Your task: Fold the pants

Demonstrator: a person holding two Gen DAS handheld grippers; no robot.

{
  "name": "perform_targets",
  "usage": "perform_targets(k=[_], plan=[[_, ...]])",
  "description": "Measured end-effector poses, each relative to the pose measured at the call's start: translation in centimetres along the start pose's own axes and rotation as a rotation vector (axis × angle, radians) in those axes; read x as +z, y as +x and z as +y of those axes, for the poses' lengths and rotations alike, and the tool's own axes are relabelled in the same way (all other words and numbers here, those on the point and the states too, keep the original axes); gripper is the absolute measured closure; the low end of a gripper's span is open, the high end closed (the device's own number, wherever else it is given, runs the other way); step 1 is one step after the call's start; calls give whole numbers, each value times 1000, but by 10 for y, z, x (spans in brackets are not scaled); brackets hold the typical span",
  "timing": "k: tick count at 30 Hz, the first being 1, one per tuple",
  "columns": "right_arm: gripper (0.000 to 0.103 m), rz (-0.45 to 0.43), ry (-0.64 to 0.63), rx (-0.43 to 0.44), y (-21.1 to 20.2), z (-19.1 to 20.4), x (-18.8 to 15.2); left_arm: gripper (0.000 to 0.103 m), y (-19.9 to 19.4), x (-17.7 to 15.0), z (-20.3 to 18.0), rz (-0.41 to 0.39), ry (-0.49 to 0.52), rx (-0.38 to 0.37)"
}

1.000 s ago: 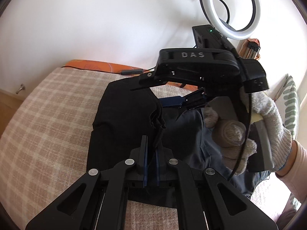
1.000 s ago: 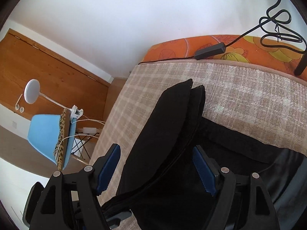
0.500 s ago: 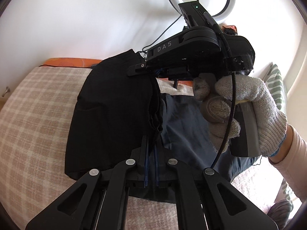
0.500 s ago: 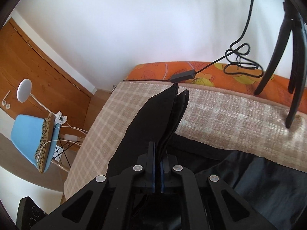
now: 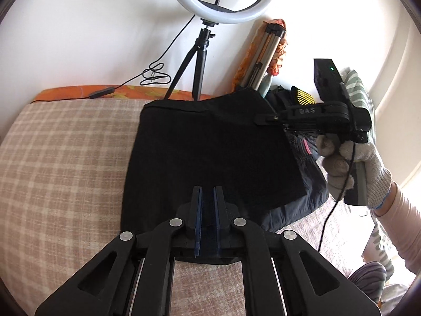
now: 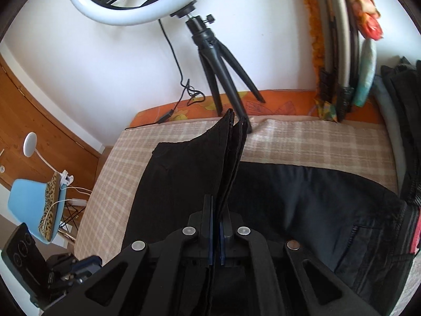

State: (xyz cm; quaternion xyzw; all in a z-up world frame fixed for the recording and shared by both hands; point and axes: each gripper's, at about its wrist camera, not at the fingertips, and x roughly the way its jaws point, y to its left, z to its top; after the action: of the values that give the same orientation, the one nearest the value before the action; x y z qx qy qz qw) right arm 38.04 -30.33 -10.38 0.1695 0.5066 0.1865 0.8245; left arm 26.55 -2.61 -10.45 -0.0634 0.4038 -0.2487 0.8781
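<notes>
On the checked bedcover [image 5: 65, 163] in front of the ring light [image 5: 223, 2], we hold the black pants [image 5: 210, 152] mid-fold. Our right gripper [image 6: 216, 226] pinches the layered hem edge tight; our left gripper [image 5: 208, 210] stands slightly parted at the near edge, and we cannot tell whether it grips. The cloth looks soft, limp and light, so we judge stacked edges and corners the safest holds.

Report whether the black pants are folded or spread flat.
Folded, mid-fold: the black pants form a doubled panel, and stacked edges rise from the shut right claw.
</notes>
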Motion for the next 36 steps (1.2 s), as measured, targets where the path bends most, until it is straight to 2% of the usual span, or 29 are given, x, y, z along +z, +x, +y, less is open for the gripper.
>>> perform_targets(k=[1, 4, 5, 7, 8, 14, 18, 22, 24, 27, 28, 29, 33, 36], plan=[[102, 0, 14, -7, -5, -10, -5, 86, 3, 1, 4, 1, 2, 44], [102, -5, 56, -28, -20, -36, -16, 86, 15, 2, 17, 13, -2, 110], [102, -9, 69, -33, -25, -45, -18, 85, 20, 4, 19, 26, -8, 116], [102, -19, 94, -43, -35, -56, -21, 74, 28, 3, 19, 42, -3, 133], [102, -20, 105, -49, -39, -64, -23, 74, 32, 2, 16, 46, 12, 147], [102, -10, 150, -110, -45, -101, -29, 74, 55, -3, -9, 75, 76, 129], [102, -4, 135, -147, -43, -114, -28, 74, 68, -7, -22, 98, 100, 115], [102, 15, 108, -204, -32, -120, -25, 74, 81, -17, -29, 133, 155, 134], [101, 32, 73, -254, -27, -119, -26, 74, 88, -23, -29, 155, 175, 151], [82, 3, 13, -339, -36, -110, -28, 74, 94, -31, -29, 172, 199, 165], [67, -18, -16, -368, -41, -104, -29, 73, 94, -33, -29, 166, 207, 165], [63, -39, -44, -385, -45, -97, -30, 73, 93, -34, -30, 162, 215, 166], [63, -94, -154, -360, -54, -61, -29, 73, 93, -35, -31, 158, 225, 163], [63, -97, -211, -267, -48, -34, -25, 73, 86, -33, -25, 147, 172, 145]])
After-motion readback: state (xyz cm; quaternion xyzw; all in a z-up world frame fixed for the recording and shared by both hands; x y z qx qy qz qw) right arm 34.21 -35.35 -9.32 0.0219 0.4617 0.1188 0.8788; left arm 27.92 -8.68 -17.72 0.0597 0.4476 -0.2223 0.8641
